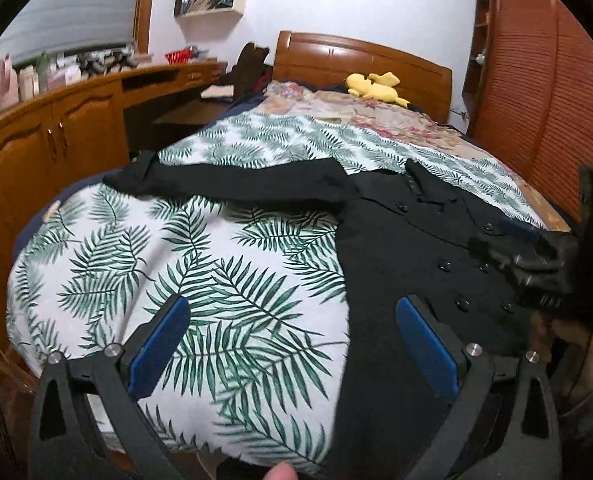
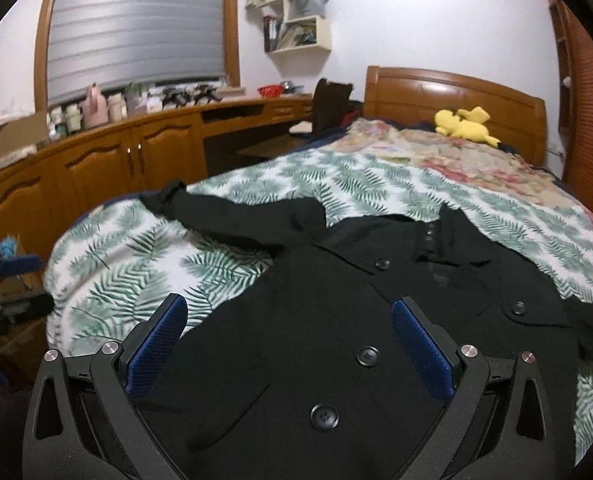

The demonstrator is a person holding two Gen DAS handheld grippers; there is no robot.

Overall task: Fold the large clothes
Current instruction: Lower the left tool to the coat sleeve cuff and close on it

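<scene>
Folding has not really begun, as far as I can judge from where I stand. The black double-breasted coat lies spread on the leaf-print bedspread, front side up with its buttons showing, near the foot end of the bed. One long sleeve is stretched out flat to the side, away from the body of the coat, and the collar points toward the wooden headboard. The other sleeve appears bunched at the far edge of the coat, but I cannot tell exactly how it lies. The left gripper hovers above the bedspread just beside the coat's edge; its blue-padded jaws stand wide apart and hold nothing. The right gripper hangs over the lower front of the coat, also with its jaws spread wide and empty, and I cannot tell if it touches the cloth. No fold line is visible in the coat yet. In my judgement everything is left to do: bring the sleeves in over the front, then fold the body in halves. A yellow plush toy rests on the floral blanket near the headboard, well apart from the work.
</scene>
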